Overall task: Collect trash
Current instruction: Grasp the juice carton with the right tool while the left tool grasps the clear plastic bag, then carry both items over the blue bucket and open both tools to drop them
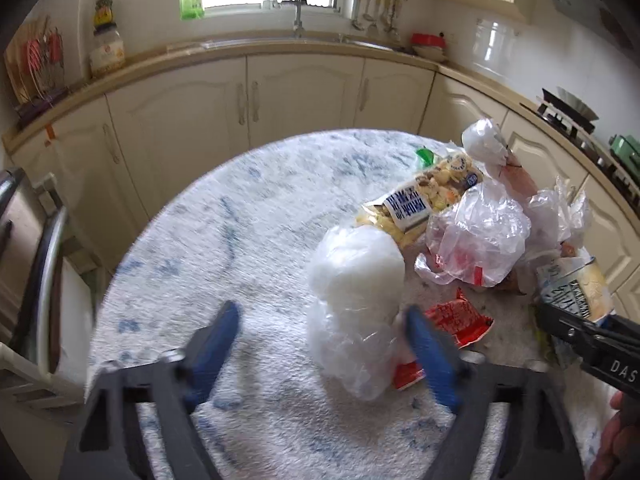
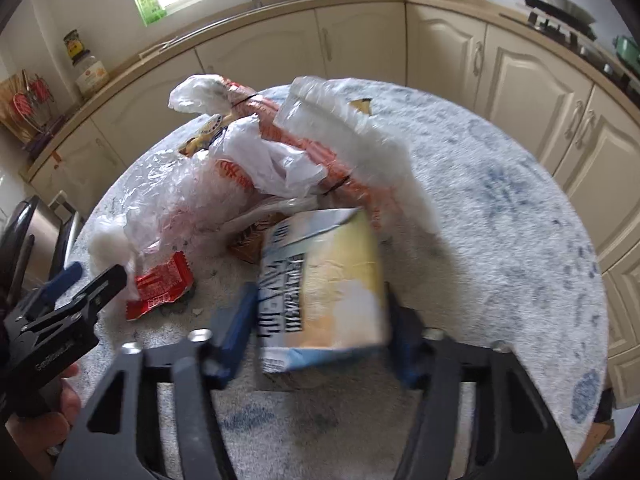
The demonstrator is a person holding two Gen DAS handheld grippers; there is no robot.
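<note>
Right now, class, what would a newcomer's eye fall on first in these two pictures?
A heap of crumpled plastic bags on the round table. In front of it, a yellow and blue packet sits between the right gripper fingers. At the left, a red wrapper lies flat.

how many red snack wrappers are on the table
1 for sure: a red wrapper lying flat near the left gripper. A second red scrap peeks from under the clear bag; more may be hidden.
</note>
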